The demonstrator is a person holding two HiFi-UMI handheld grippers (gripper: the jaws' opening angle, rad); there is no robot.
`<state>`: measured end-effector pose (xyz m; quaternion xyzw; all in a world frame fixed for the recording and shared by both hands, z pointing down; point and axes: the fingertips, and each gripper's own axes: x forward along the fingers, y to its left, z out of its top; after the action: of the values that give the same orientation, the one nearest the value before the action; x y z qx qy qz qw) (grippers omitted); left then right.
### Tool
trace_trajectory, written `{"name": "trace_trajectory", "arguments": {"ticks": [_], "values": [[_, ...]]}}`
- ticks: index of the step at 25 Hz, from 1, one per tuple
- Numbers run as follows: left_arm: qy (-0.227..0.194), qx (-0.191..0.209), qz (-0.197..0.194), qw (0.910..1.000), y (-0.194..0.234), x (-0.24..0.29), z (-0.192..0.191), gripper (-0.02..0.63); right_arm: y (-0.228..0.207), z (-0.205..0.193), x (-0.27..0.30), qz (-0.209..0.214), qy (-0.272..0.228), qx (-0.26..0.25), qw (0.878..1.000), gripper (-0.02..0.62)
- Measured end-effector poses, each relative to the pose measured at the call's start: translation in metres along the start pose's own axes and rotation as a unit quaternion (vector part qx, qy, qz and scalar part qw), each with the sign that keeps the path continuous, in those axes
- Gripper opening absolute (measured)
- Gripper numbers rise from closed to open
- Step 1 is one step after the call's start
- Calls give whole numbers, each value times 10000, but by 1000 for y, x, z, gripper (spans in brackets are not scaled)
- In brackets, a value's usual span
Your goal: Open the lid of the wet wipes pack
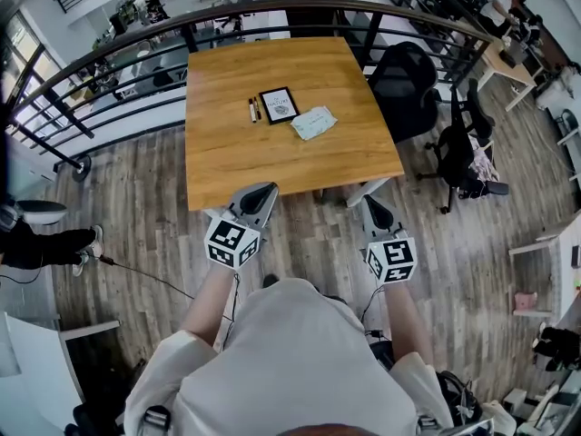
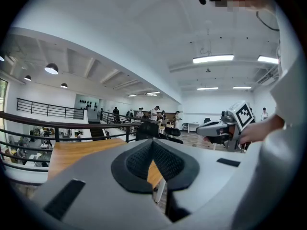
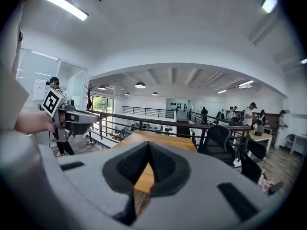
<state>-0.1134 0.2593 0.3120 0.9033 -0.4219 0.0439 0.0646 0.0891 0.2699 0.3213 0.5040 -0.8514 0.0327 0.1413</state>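
Your left gripper and right gripper are clenched empty, and the wet wipes pack looks light and squashy, so pin it down and pinch the lid's lip.

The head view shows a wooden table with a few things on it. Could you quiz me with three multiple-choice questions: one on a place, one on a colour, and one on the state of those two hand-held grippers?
1. Where does the wet wipes pack lie on the table?
A. Just right of the black-framed card
B. At the table's near edge
C. On the floor

2. What colour is the pack?
A. Bright red
B. Pale green
C. Black

3. How do the jaws of the left gripper and the right gripper stand?
A. Both shut, nothing between them
B. Both wide open
C. Both shut on the pack

Answers:
1. A, the head view shows the pack beside the card, near the table's middle.
2. B, its wrapper looks a light minty green.
3. A, in each gripper view the pads meet and only the table shows beyond.
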Motion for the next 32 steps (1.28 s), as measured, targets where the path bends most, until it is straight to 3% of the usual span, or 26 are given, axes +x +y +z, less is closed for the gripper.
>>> {"name": "trace_trajectory", "arguments": {"ticks": [20, 26, 32], "values": [[41, 21, -514, 9987, 36, -6, -19, 46, 30, -7, 17, -293, -18, 229, 9993, 26], [108, 22, -712, 9974, 39, -2, -27, 74, 26, -11, 18, -435, 30, 346, 9984, 95], [235, -17, -860, 9960, 38, 16, -37, 110, 14, -18, 34, -317, 131, 396, 9986, 159]]}}
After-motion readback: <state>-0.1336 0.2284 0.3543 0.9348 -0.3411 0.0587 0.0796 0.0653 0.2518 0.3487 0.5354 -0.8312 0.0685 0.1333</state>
